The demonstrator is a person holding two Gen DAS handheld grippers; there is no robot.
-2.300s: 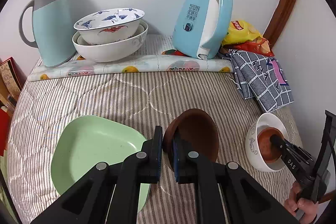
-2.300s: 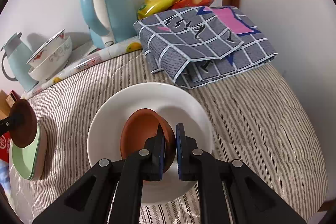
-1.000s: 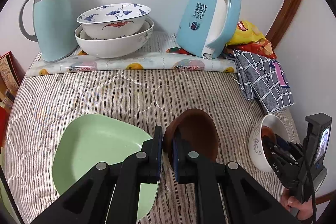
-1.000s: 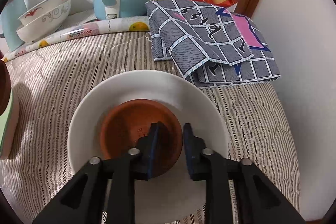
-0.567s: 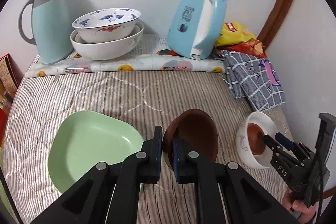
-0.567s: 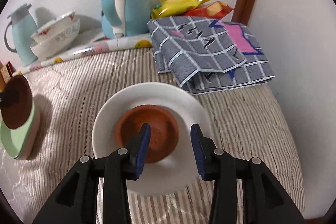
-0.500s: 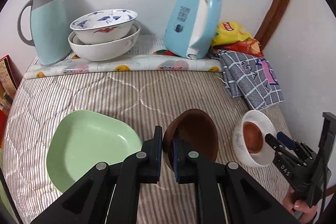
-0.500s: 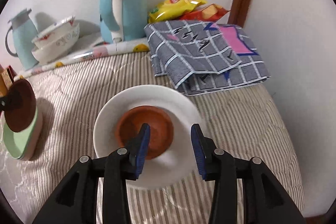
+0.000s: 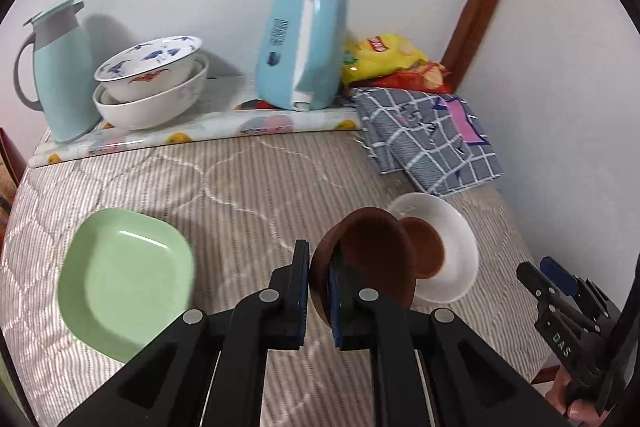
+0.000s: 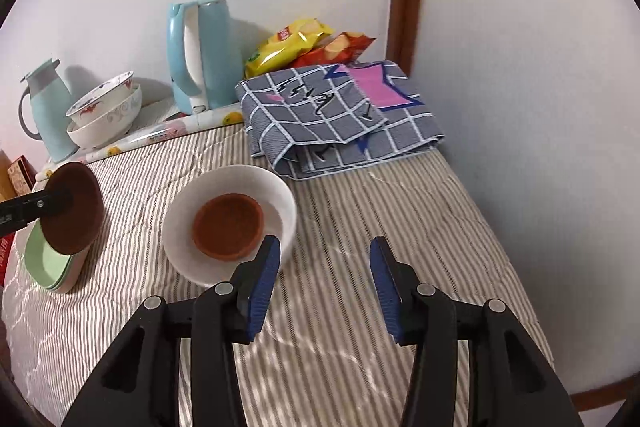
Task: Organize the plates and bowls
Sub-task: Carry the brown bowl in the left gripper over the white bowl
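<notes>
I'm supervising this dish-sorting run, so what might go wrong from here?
The left gripper pinches the dark brown dish only by its rim, tilted; it may slip. Stacking it onto the orange-brown dish could tip the white bowl on the soft quilt.

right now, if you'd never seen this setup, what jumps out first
The dark brown bowl pinched by its rim in the left claw, held tilted above the striped quilt. Beside it, a white bowl holds a smaller reddish-brown bowl, with the right claw empty and opening. At the back wall, a light blue kettle stands beside two stacked patterned bowls.
</notes>
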